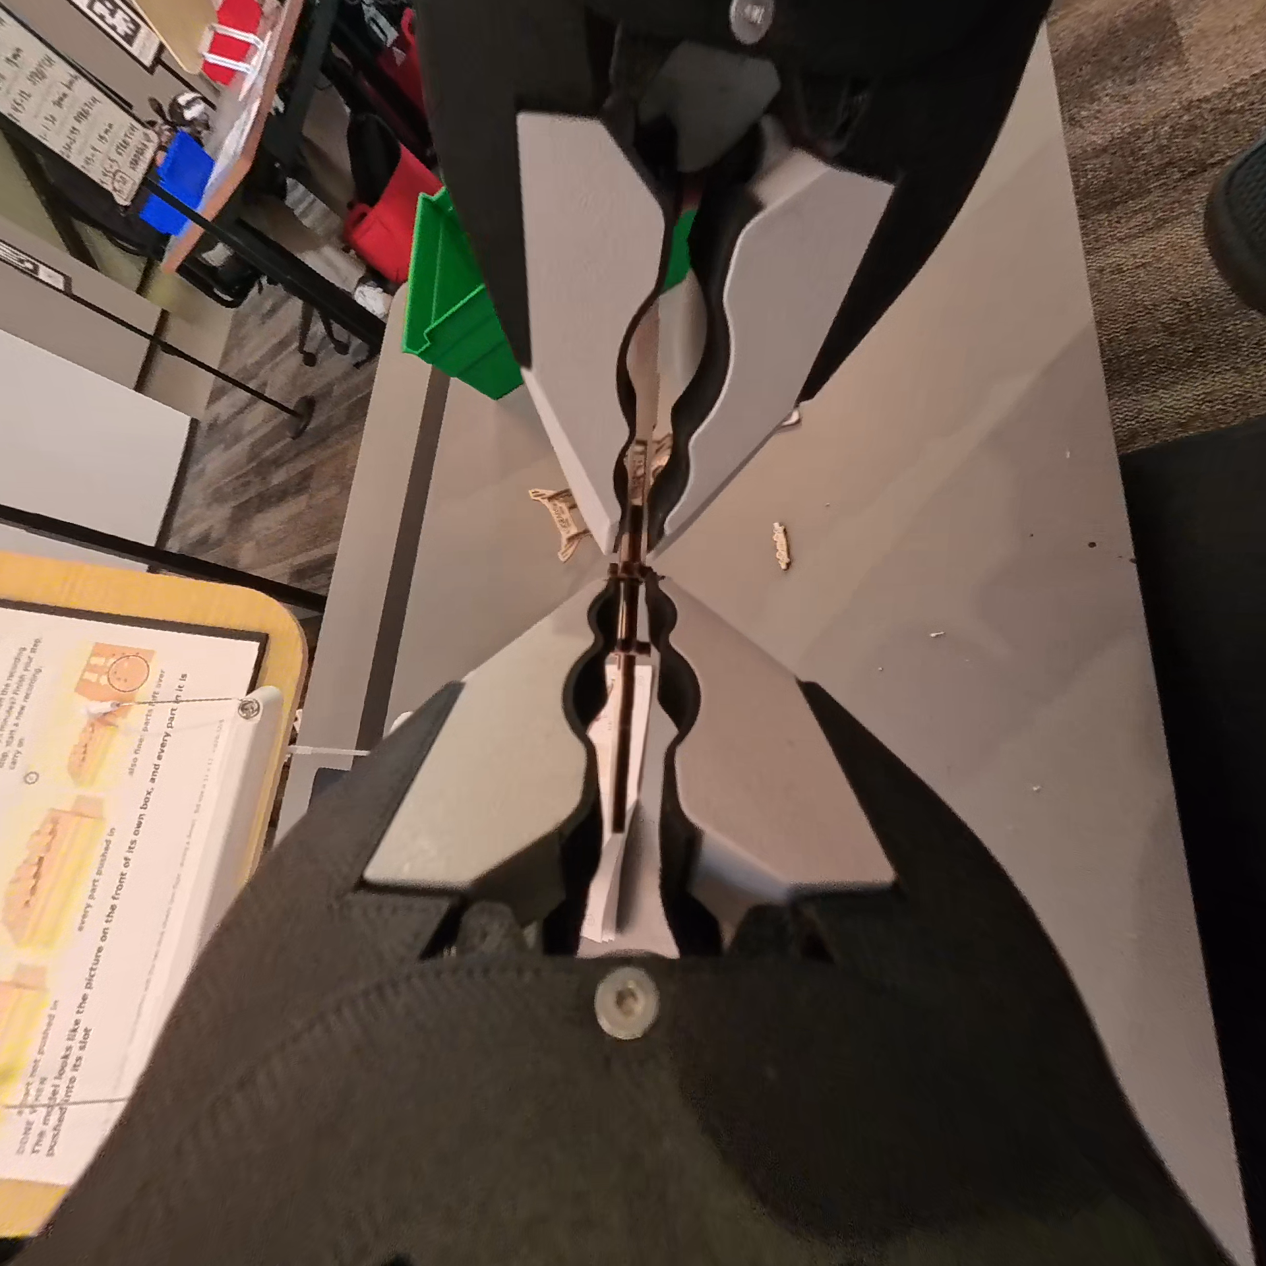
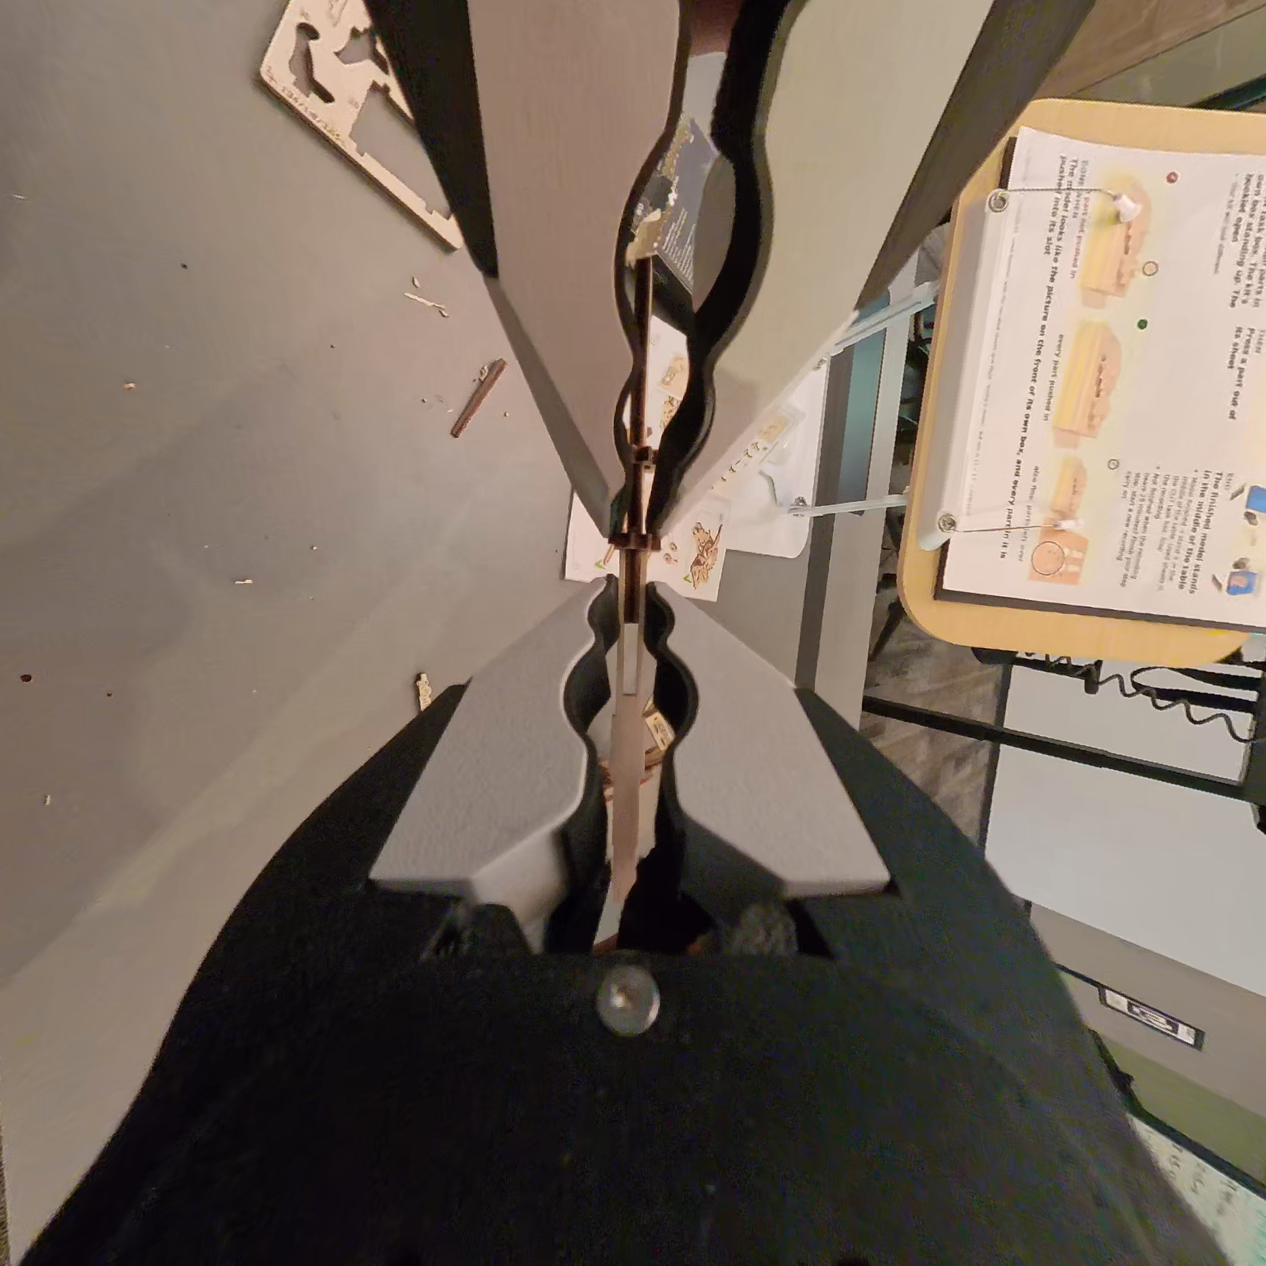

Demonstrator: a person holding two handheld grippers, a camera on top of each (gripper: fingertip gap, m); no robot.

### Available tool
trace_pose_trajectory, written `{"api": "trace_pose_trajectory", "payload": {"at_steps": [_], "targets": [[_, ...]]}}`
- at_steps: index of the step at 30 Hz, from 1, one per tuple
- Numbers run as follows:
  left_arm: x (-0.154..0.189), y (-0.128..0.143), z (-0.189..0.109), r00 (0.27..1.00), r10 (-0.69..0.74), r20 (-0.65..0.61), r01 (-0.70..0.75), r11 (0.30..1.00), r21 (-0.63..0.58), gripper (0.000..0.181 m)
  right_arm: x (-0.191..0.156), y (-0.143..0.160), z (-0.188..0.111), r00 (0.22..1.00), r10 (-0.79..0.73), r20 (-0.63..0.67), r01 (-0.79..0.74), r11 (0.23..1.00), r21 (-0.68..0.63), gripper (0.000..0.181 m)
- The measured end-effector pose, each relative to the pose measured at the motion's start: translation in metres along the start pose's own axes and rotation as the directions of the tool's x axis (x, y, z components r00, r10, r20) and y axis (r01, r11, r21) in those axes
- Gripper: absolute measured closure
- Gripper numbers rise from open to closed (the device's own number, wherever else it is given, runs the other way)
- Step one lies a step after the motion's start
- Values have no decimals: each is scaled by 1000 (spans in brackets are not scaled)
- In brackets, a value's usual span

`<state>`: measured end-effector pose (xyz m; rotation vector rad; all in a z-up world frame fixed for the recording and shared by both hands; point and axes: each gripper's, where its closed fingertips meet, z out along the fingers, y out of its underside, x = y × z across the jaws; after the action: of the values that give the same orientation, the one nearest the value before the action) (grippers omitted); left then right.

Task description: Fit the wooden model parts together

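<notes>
Both grippers meet tip to tip above the grey table (image 1: 925, 616). In the left wrist view, my left gripper (image 1: 630, 592) is shut on a thin flat wooden part (image 1: 620, 740), seen edge-on. My right gripper (image 1: 634, 544) comes in from the top, shut on another thin wooden part (image 1: 638, 473). The two parts touch at a small cross-shaped joint (image 1: 630, 568) between the tips. In the right wrist view, my right gripper (image 2: 630, 586) is shut on a pale wooden strip (image 2: 627, 685), and the left gripper (image 2: 631, 524) holds the dark part (image 2: 640, 383) opposite.
Loose wooden pieces (image 1: 562, 524) (image 1: 781, 546) lie on the table, with a green bin (image 1: 452, 301) at its far edge. A cut-out wooden sheet (image 2: 356, 103), a brown stick (image 2: 479, 397), a leaflet (image 2: 699, 555) and an instruction board (image 2: 1096, 377) also show. Less than 4 cm separates the two grippers' tips.
</notes>
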<state>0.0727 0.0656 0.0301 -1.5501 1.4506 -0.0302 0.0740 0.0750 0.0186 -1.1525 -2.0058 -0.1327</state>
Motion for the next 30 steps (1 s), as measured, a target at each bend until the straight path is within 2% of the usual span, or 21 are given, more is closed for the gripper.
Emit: {"api": "trace_pose_trajectory", "payload": {"at_steps": [5,15,23,30], "targets": [[2,3,3,1000,29,3,-29,999,-26,177,0,0,1,1000,-7,-15,7,1000,-22,178],[-10,-3,2,996,-26,85,23,999,40,177,6,-2,0,997,68,-42,-68,998,3,179],[-13,-3,-8,998,-1,60,-2,998,55,172,12,-4,-3,995,82,-61,-79,996,47,178],[-8,0,-3,998,50,32,-50,998,25,176,11,-3,-3,997,46,-64,-44,998,33,178]]}}
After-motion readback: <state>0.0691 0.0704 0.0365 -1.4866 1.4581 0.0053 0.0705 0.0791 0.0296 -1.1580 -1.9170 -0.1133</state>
